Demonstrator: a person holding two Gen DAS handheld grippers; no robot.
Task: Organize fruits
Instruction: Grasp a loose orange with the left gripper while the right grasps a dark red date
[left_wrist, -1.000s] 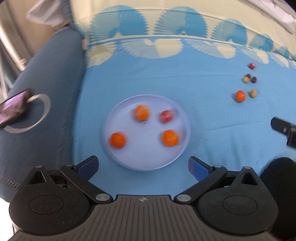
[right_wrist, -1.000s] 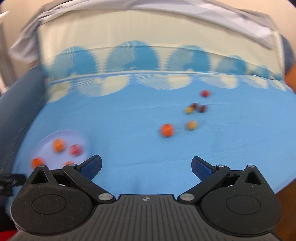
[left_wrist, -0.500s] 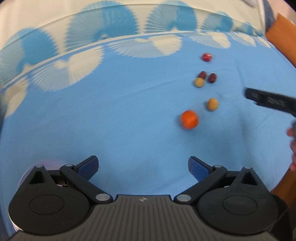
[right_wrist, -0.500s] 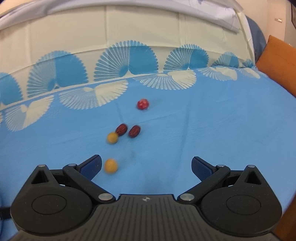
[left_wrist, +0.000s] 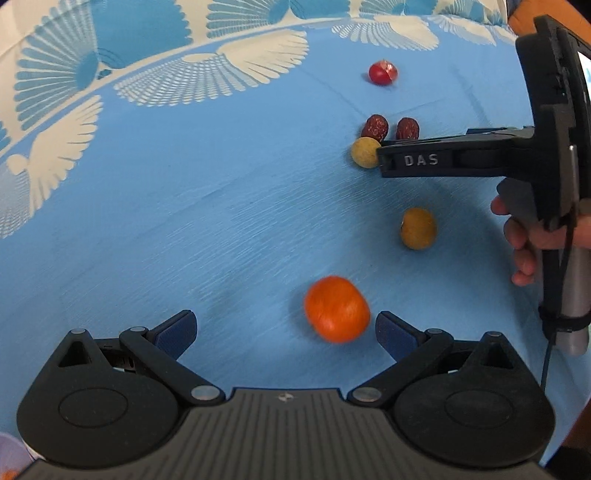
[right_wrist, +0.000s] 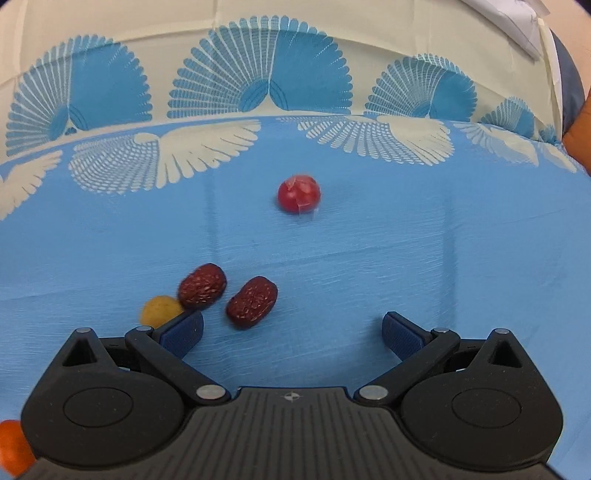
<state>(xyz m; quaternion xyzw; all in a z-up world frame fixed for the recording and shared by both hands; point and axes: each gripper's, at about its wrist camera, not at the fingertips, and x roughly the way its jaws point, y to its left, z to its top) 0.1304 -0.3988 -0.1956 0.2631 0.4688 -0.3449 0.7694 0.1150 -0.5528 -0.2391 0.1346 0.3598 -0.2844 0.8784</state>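
Six fruits lie loose on the blue cloth (left_wrist: 184, 206), so by my judgement most of the sorting is left for you: the orange (left_wrist: 337, 308) sits nearest the front edge, just inside the right finger of your left claw (left_wrist: 286, 332), which is spread wide and holds nothing. Farther toward the patterned back edge lie two yellow fruits (left_wrist: 418, 228), two dates (right_wrist: 252, 302) and one red fruit (right_wrist: 298, 194). Your right claw (right_wrist: 293, 332) is also spread and empty, hovering with one date between its fingers; no dish for sorted fruit shows clearly.
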